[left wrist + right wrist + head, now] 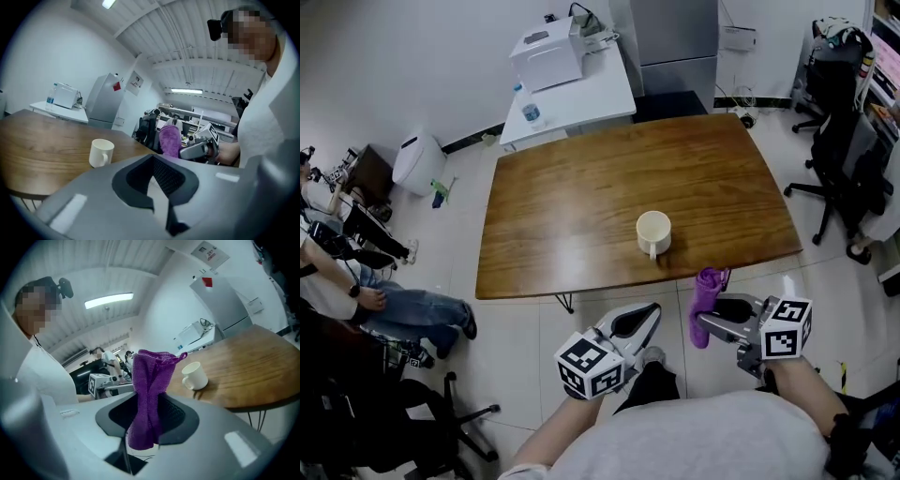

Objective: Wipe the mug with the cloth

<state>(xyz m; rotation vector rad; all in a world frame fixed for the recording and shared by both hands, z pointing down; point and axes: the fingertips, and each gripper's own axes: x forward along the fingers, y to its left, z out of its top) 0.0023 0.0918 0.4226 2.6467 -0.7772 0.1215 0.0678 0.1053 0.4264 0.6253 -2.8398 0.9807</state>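
Note:
A cream mug (653, 232) stands upright on the wooden table (581, 206) near its front edge, handle toward me; it also shows as the mug (101, 153) and the mug (194, 375). My right gripper (705, 317) is shut on a purple cloth (706, 292), held off the table's front edge, right of the mug. The cloth (147, 397) hangs bunched between its jaws. My left gripper (649, 317) is shut and empty, below the table edge, left of the cloth. From the left gripper view, the cloth (170, 139) and right gripper (187, 151) appear right of the mug.
A white side table (572, 98) with a printer (546, 56) and a water bottle (531, 114) stands beyond the far edge. Office chairs (844, 159) are at the right. A seated person (356, 291) and a chair base (441, 412) are at the left.

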